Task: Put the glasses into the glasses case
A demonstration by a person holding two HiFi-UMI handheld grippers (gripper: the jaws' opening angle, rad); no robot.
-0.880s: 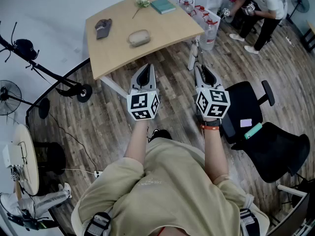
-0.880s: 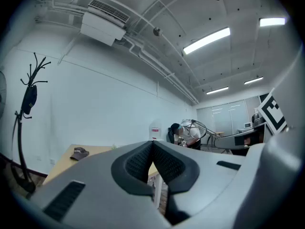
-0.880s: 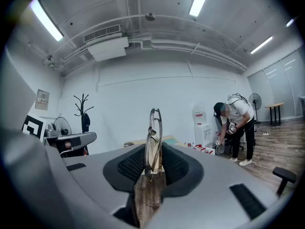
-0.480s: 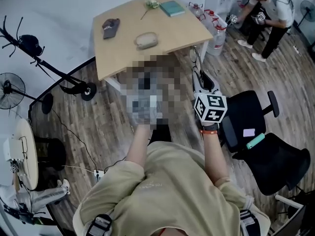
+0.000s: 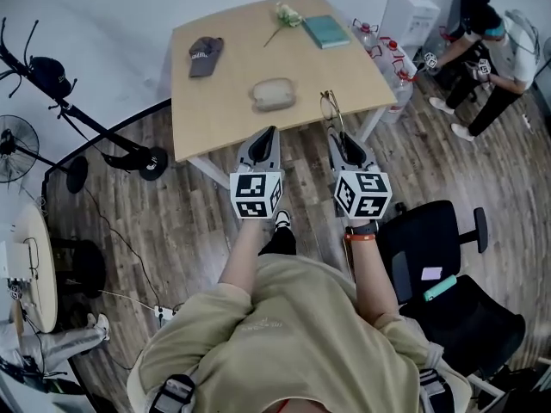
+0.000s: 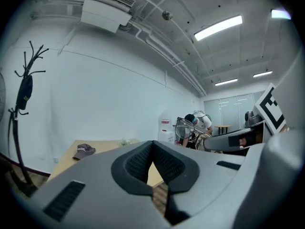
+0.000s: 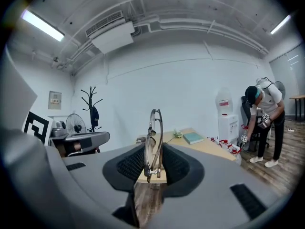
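A beige oval glasses case (image 5: 274, 94) lies closed on the wooden table (image 5: 215, 110), near its front edge. My right gripper (image 5: 338, 141) (image 7: 152, 171) is shut on a pair of thin-framed glasses (image 5: 330, 110) (image 7: 153, 142), which stand upright between the pads and reach over the table's front edge, right of the case. To its left my left gripper (image 5: 265, 138) (image 6: 153, 145) is shut with nothing in it, pointing at the table's edge just below the case. In the left gripper view the glasses (image 6: 183, 127) show at the right.
On the table lie a grey cap (image 5: 205, 56), a teal book (image 5: 326, 31) and a flower (image 5: 288, 13). Water bottles (image 5: 392, 52) and a bending person (image 5: 495, 50) are at the back right. Black office chairs (image 5: 435, 231) stand close on my right, a stand base (image 5: 129, 157) at left.
The person has stepped closer to the table, so both grippers now reach its front edge. The glasses stay gripped in the right gripper.
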